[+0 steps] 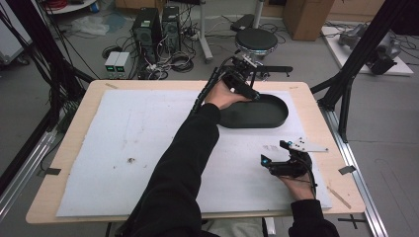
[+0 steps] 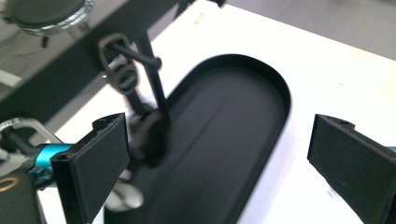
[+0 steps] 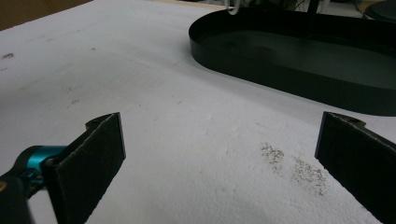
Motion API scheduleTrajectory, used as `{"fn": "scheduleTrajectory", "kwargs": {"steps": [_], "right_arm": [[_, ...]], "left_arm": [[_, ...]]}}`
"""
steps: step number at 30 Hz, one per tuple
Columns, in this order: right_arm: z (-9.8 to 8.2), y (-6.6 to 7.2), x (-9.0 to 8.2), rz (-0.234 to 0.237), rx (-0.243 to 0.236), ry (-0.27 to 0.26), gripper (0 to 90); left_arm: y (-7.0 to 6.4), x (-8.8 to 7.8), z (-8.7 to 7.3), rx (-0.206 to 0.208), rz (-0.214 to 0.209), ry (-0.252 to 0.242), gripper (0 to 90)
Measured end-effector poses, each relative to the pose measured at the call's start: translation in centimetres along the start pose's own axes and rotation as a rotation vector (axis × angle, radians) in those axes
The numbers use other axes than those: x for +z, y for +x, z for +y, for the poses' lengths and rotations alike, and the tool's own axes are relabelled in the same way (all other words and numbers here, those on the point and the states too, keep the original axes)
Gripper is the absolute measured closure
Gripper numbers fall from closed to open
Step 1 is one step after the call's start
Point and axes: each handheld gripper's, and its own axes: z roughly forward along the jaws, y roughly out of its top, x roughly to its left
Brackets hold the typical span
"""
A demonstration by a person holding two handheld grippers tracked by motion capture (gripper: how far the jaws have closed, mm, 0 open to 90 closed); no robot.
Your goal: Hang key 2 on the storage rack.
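Our left hand-held gripper (image 2: 219,154) hangs with jaws apart, gripping nothing, over the black oval tray (image 2: 261,79) on the counter (image 1: 74,138). A dark tangled item (image 2: 149,135) lies at the tray's end; lowering carelessly could snag it. Our right hand-held gripper (image 3: 219,154) gapes idle.

We're looking at dim, even overhead light up top; the white mat (image 2: 327,70) glares bright, and the black tray (image 2: 224,130) blurs softly, nearly shadowless.
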Motion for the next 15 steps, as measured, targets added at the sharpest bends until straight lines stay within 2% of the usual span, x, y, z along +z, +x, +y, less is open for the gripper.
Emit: {"fn": "scheduleTrajectory", "kwargs": {"steps": [1, 4, 5, 8, 12, 15], "right_arm": [[0.0, 0.0, 0.0, 0.001, -0.001, -0.001, 0.9], [0.0, 0.1, 0.0, 0.0, 0.0, 0.0, 0.9], [0.0, 0.1, 0.0, 0.002, 0.004, 0.005, 0.9], [0.0, 0.2, 0.1, 0.003, 0.001, 0.007, 0.9], [0.0, 0.2, 0.1, 0.001, -0.001, 0.005, 0.9], [0.0, 0.2, 0.1, 0.003, -0.001, 0.006, 0.9]], "left_arm": [[0.1, -0.2, -0.2, 0.001, -0.006, -0.006, 6.0], [0.5, -1.0, -1.4, 0.012, -0.098, -0.028, 5.6], [0.6, -1.2, -1.8, 0.006, -0.107, -0.024, 5.6], [1.3, -2.3, -2.9, -0.036, -0.117, -0.035, 5.6], [1.7, -3.6, -3.8, -0.048, -0.109, -0.049, 4.4], [1.7, -4.7, -4.4, -0.051, -0.079, -0.059, 1.6]]}}
